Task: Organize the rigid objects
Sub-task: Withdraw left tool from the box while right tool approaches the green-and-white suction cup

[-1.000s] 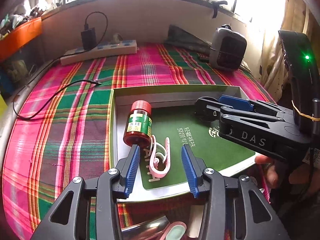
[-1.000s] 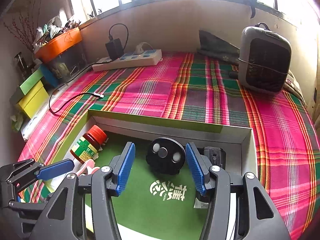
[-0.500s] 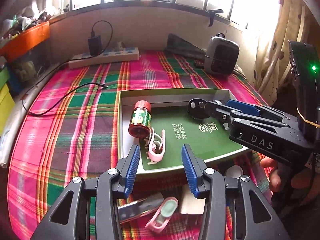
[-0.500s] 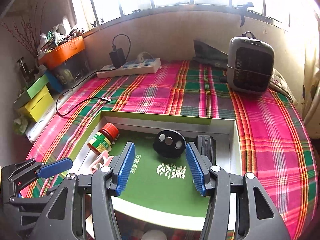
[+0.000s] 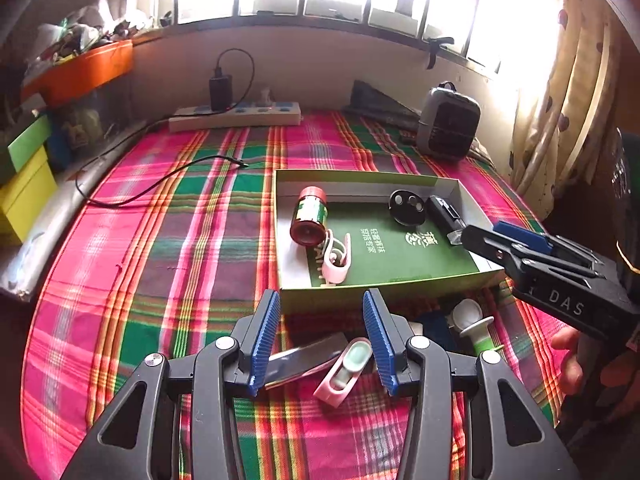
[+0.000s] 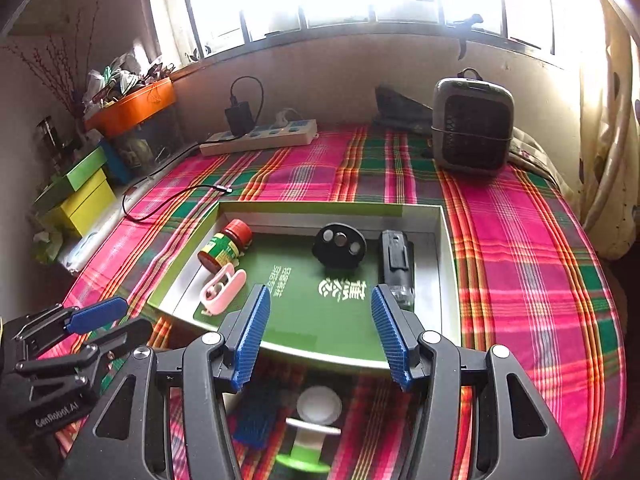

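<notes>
Left jaws: the left gripper (image 5: 322, 338) has its blue pads apart with nothing clamped; it hangs above the plaid cloth, short of the box's near wall.
Under the left jaws: a pink and mint clip (image 5: 344, 372) and a dark flat shiny piece (image 5: 304, 358) lie on the cloth, seen between the pads but not touched by them.
Right jaws: the right gripper (image 6: 320, 340) also stands apart and empty, over the near edge of the box.
Under the right jaws: a white and green spool-like item (image 6: 316, 428) and a blue textured piece (image 6: 256, 416) lie on the cloth in front of the box.
Box: a shallow green box (image 6: 280, 208) sits on the cloth, with a green printed card as its floor.
Box contents: a red-capped bottle (image 6: 225, 246) lies on its side at the left; a pink hair clip (image 6: 222, 288) lies touching its base end; a black disc with three holes (image 6: 340, 245) sits toward the back; a black rectangular device (image 6: 396, 260) lies along the right wall.
Surface: covered by a pink and green plaid cloth (image 5: 160, 240).
Far edge: a white power strip (image 5: 236, 116) with a black charger plugged in, and a grey heater (image 6: 472, 124) at the back right.
Person: a hand (image 5: 580, 364) holds the right gripper's handle at the left camera's right edge.
</notes>
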`<state>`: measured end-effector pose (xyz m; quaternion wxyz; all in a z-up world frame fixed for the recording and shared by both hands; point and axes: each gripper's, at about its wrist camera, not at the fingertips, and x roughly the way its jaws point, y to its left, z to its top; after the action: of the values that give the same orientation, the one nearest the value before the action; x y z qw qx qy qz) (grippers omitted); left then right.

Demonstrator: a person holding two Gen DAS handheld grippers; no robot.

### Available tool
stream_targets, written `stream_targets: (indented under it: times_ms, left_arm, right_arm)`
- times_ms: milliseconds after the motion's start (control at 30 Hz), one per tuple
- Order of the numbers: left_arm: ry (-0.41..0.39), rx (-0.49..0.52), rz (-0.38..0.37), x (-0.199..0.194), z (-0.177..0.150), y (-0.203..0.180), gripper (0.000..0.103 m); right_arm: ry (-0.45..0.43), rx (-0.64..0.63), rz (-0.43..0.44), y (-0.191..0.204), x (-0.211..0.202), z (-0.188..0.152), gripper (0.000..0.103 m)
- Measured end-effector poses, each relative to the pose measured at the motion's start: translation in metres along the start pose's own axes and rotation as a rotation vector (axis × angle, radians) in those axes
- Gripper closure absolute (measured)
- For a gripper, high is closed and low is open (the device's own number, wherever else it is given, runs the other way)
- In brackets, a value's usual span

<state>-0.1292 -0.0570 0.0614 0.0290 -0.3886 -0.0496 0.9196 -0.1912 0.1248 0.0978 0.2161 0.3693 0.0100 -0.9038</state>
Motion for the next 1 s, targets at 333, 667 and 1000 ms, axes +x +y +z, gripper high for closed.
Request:
stream_targets:
  times_ms: [333,667,1000]
  left_arm:
    - [0.01,-0.073,0.0,-0.01,-0.024,0.023,0.06]
    - [0.025,-0.096,-0.016,-0.015,-0.048,0.039,0.06]
    - [0.036,-0.12,-0.016,-0.018,-0.063,0.055,0.06]
  right_arm:
    - [0.011,0.051,-0.038,-0.01,-0.02,-0.033,0.049]
    - [0.039,0.05,-0.039,-0.002,-0.022,-0.056,0.049]
    - [0.077,0.051,-0.066,0.006,-0.012,-0.065,0.049]
